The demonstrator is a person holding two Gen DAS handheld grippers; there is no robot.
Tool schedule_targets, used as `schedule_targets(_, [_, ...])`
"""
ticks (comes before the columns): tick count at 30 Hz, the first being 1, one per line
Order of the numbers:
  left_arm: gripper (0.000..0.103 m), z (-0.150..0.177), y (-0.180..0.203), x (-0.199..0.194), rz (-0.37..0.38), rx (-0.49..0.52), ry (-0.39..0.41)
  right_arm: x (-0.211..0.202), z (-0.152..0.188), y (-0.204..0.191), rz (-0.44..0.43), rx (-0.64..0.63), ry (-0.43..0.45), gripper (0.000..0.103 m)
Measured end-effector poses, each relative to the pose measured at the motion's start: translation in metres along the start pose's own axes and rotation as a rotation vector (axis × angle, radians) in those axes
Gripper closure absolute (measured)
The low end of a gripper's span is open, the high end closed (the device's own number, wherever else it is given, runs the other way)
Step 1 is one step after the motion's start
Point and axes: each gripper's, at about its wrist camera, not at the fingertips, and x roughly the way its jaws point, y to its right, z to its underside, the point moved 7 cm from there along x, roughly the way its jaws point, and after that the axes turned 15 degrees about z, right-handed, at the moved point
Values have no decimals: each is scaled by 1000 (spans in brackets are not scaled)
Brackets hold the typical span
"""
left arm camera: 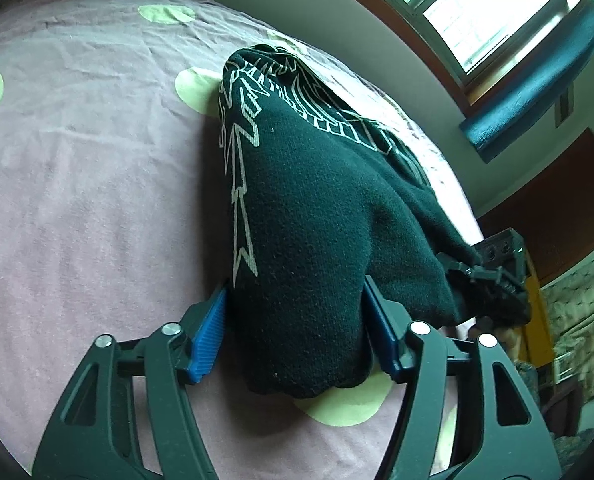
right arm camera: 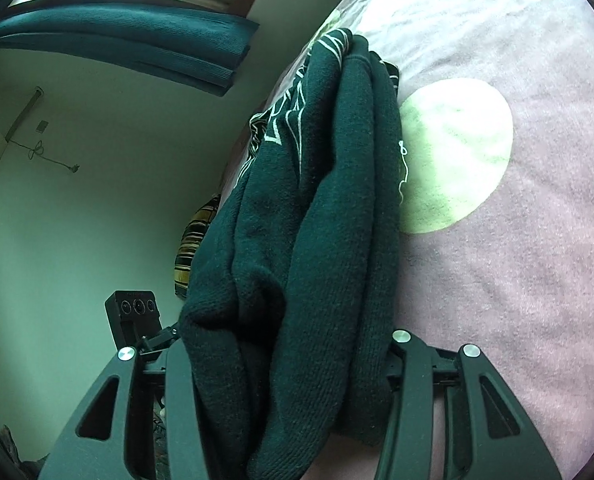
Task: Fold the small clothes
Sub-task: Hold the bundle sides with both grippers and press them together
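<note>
A dark green knit garment with white line print hangs bunched over the pink bed sheet. My left gripper is shut on its near end, blue pads pressing both sides. The other gripper shows at the right, gripping the cloth's other end. In the right wrist view my right gripper is shut on thick folds of the garment, which cover its pads. The left gripper's camera block shows at the lower left.
The sheet has pale green dots. A window with a rolled teal blind and a white wall lie beyond the bed edge. A striped cushion sits past the bed.
</note>
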Motion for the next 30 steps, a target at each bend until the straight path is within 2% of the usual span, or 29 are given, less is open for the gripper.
schedule_targets(1, [34, -2, -2, 1, 20, -17, -2, 0, 2, -1, -3, 1, 2, 55])
schedule_targets(3, [22, -5, -9, 7, 71, -79, -20, -3, 3, 1, -3, -3, 4, 55])
schedule_targets(5, [17, -9, -18, 16, 133, -148, -41, -5, 3, 2, 5, -9, 11, 53])
schedule_targets(7, [17, -14, -22, 22, 162, -168, -48, -5, 3, -1, 11, -13, 11, 51])
schedule_targets(9, [31, -20, -16, 23, 171, -128, -52, -5, 2, -2, 13, -3, -3, 47])
schedule_targets(13, [43, -21, -11, 21, 131, -89, -44, -2, -6, -5, 17, 5, 1, 45])
schedule_targets(15, [46, -21, -4, 17, 105, -62, -30, -4, -6, -10, 34, -17, 27, 49])
schedule_targets(17, [47, -22, 6, 10, 78, -42, -16, -14, -7, -21, 45, -43, 61, 51])
schedule_targets(20, [47, -19, 18, -6, 60, -15, 1, -23, -1, -32, 38, -62, 66, 51])
schedule_targets(24, [46, -1, 10, -6, 29, -8, -31, -8, 18, -22, 49, -70, -5, 51])
schedule_targets(27, [45, 5, -8, -1, 69, -62, -13, 1, 24, -10, 37, -54, -10, 51])
schedule_targets(30, [44, 3, -5, -3, 77, -46, -8, -1, 23, -15, 46, -76, -1, 51])
